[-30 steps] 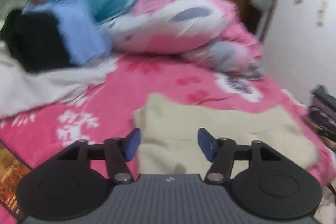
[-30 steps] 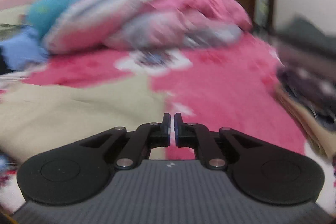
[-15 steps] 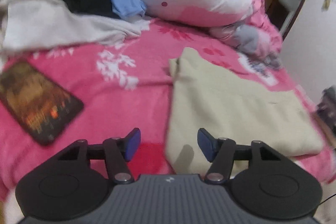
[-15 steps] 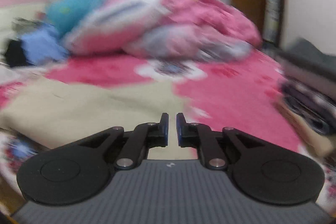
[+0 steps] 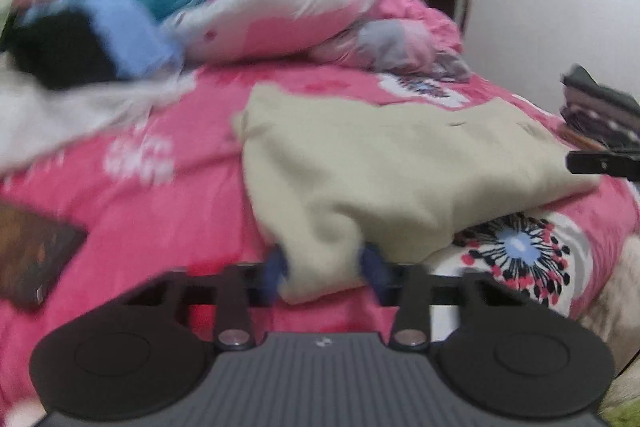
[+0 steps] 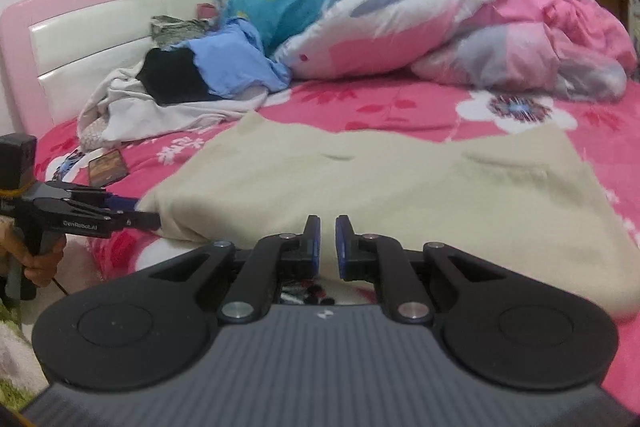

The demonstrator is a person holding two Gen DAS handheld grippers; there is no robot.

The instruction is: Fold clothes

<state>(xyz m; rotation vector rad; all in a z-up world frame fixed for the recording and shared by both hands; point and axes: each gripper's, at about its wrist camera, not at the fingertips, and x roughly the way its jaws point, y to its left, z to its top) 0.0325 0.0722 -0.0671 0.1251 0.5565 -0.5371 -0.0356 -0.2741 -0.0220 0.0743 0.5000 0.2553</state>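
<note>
**Beige garment gripped at its near corner**

A flat beige fabric garment (image 6: 400, 183) lay spread on the pink floral bedsheet (image 6: 400, 107). The left gripper (image 5: 324, 273) had its blue fingers either side of a bunched near corner of the cloth (blurred, but the fabric sat between them). The right gripper (image 6: 327, 247) hovered at the garment's near edge, its fingers nearly together, a narrow gap showing, holding nothing.

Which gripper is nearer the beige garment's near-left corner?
Left. The left gripper has that corner of the beige garment between its fingers; the right gripper sits at the near edge, further right.
</note>
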